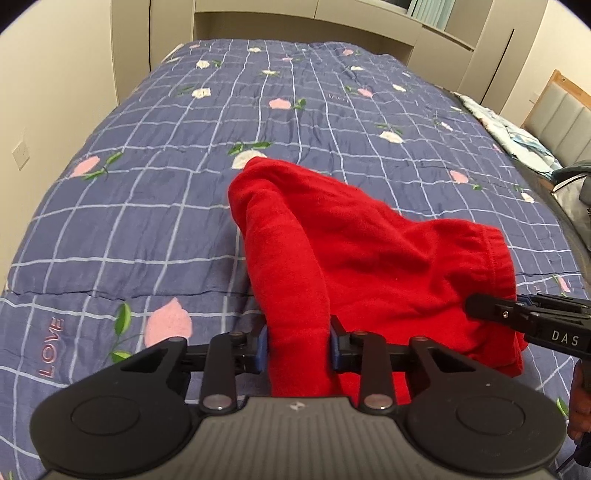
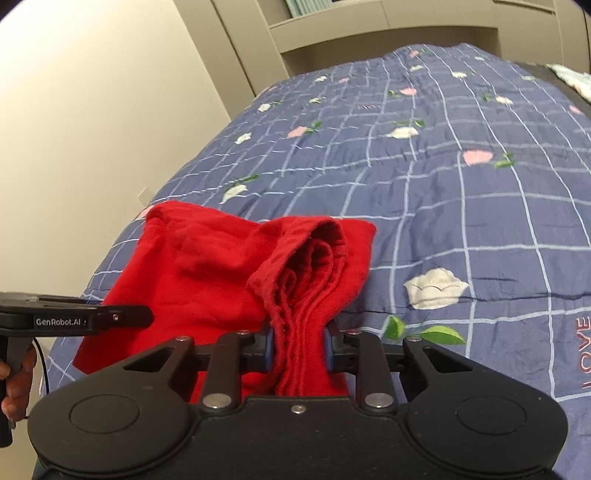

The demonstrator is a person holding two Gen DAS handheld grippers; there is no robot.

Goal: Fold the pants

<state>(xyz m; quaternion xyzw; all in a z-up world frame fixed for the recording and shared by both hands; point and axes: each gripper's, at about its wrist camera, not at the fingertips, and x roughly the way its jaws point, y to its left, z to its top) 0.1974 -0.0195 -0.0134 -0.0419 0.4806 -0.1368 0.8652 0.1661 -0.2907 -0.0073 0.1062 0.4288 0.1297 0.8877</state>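
Observation:
The red pants (image 1: pixel 369 258) lie bunched on the near part of a bed, also seen in the right wrist view (image 2: pixel 207 266). My left gripper (image 1: pixel 298 345) is shut on a thick fold of the red cloth at its left end. My right gripper (image 2: pixel 298 349) is shut on several stacked layers with a hemmed edge at the right end. Each gripper shows in the other's view, the right one (image 1: pixel 524 317) at the pants' right edge and the left one (image 2: pixel 92 319) at their left. The cloth sags between them.
A blue checked quilt with pink and white flowers (image 1: pixel 221 147) covers the bed. Beige cabinets (image 1: pixel 332 18) stand at the head. A light patterned cloth (image 1: pixel 517 136) and a wooden headboard lie at the far right. A beige wall (image 2: pixel 92 110) runs along the left.

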